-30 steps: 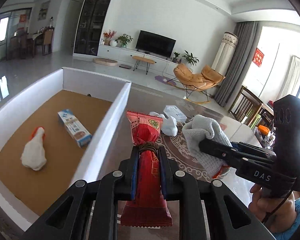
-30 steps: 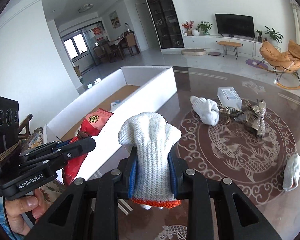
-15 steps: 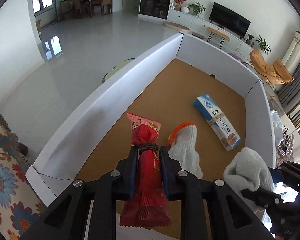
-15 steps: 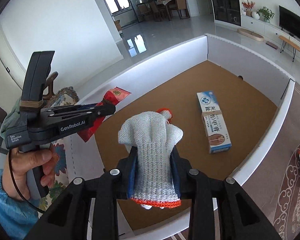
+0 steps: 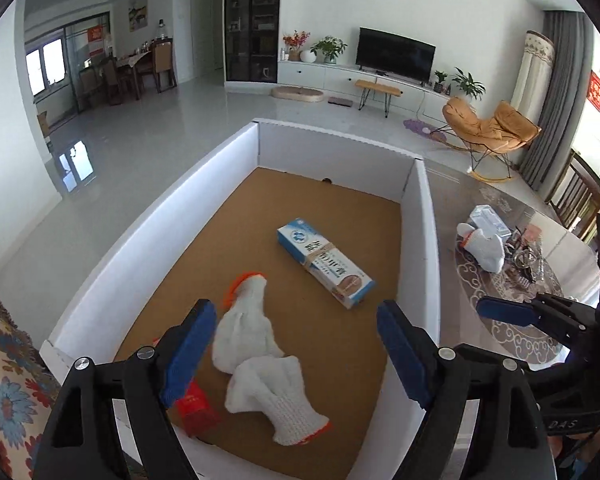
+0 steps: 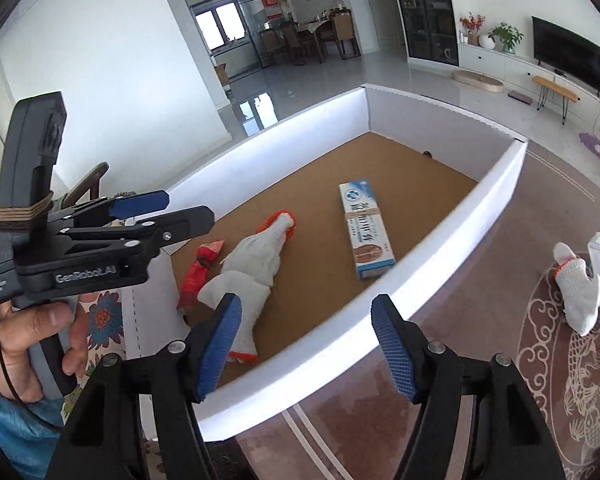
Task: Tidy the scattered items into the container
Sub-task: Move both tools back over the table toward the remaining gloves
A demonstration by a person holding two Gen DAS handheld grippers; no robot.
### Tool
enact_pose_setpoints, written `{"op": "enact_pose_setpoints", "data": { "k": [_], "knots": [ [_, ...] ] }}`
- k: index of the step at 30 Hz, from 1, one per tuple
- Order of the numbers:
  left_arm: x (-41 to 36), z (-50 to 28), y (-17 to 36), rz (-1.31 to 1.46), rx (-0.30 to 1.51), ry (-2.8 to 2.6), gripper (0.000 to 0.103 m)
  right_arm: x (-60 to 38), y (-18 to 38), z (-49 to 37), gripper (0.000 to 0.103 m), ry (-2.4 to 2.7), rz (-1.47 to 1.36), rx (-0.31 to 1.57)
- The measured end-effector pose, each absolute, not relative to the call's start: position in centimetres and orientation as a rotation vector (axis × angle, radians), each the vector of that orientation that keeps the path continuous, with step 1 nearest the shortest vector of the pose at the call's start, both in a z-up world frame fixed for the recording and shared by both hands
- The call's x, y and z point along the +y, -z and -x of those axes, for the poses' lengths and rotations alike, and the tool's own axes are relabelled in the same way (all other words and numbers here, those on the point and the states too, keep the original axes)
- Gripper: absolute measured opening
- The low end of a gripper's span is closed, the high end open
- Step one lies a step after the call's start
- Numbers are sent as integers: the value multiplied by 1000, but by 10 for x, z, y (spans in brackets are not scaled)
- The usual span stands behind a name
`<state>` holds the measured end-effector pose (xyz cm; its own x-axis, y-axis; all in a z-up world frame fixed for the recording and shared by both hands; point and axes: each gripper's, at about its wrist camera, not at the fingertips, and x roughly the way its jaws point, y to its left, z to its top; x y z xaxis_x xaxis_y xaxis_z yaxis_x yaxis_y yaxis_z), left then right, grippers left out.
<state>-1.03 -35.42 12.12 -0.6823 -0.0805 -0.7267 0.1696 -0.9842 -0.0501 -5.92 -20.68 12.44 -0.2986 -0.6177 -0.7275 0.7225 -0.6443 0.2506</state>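
The white box [image 5: 428,240] with a cork floor holds a blue-and-white carton [image 5: 326,266], two white gloves with orange cuffs [image 5: 244,320] [image 5: 276,400] and a red snack packet [image 5: 194,404]. My left gripper [image 5: 294,312] hangs over the box's near end, its jaws opening, nothing between them. My right gripper [image 6: 306,308] stands over the box's near wall [image 6: 440,256], jaws also opening and empty. From the right wrist I see the packet [image 6: 200,272], the gloves [image 6: 264,252] and the carton [image 6: 366,228] lying on the cork. The left gripper [image 6: 176,210] shows at the left.
Right of the box, on the dark table with a dragon-pattern mat [image 6: 560,380], lie another white glove [image 6: 580,292], a small clear packet [image 5: 488,216] and a dark tangle of items [image 5: 528,252]. A hand [image 6: 40,328] holds the left gripper. A flowered cushion [image 5: 4,380] sits at the left.
Both grippers have opened. The red packet dropped from the left one and the white glove from the right one; both now lie on the box floor.
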Motion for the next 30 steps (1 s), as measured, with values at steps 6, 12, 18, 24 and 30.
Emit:
{"op": "enact_pose_setpoints", "data": {
  "k": [6, 12, 18, 24, 30],
  "knots": [
    [-200, 19, -97, -1340, 82, 3025, 99, -31, -83, 49, 68, 2369, -1148, 35],
    [-77, 52, -10, -1535, 10, 3066, 99, 142, -44, 7, 68, 2704, -1315, 94],
    [-36, 89, 22, -1540, 54, 3018, 99, 217, -22, 14, 68, 2774, -1428, 70],
    [-33, 112, 32, -1532, -39, 3003, 103, 218, -20, 43, 71, 2713, -1370, 96],
    [-24, 111, 34, -1537, -162, 2955, 103, 209, -18, 49, 81, 2706, -1348, 99]
  ]
}}
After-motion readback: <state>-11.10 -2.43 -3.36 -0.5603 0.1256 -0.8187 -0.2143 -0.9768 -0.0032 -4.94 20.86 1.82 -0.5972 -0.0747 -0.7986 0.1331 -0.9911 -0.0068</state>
